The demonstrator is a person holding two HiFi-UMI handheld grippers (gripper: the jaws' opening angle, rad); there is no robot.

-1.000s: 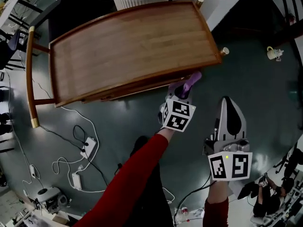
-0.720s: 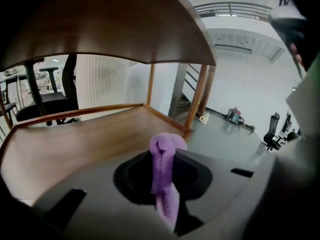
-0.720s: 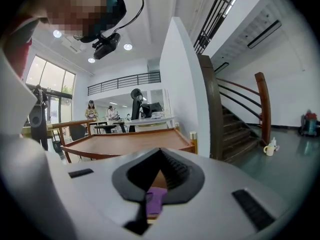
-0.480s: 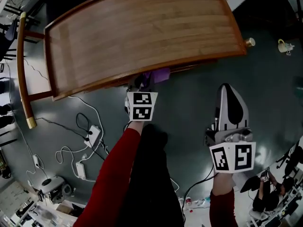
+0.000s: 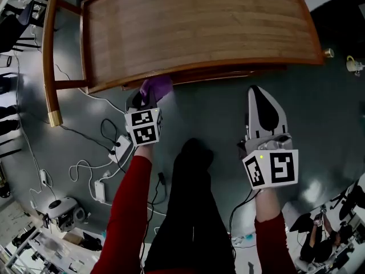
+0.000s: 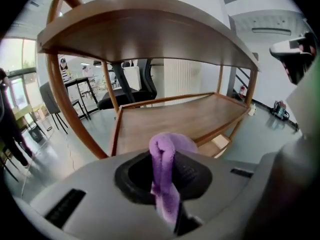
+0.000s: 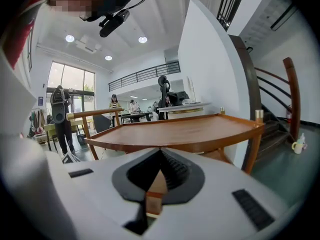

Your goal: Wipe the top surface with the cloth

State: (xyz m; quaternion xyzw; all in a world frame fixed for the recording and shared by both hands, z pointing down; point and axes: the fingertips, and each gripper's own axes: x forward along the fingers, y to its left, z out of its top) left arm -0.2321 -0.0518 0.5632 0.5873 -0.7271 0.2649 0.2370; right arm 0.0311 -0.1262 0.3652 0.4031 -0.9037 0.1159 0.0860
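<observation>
Claws are both clenched: the left claw grips a fold of purple cloth just beside the near edge of the wooden trolley's top surface, below its level. The right claw is closed on nothing near the same edge. The lower shelf lies beyond.

Power strips lie on the glossy grey floor. Round ceiling lights glow above tall windows and white walls.
</observation>
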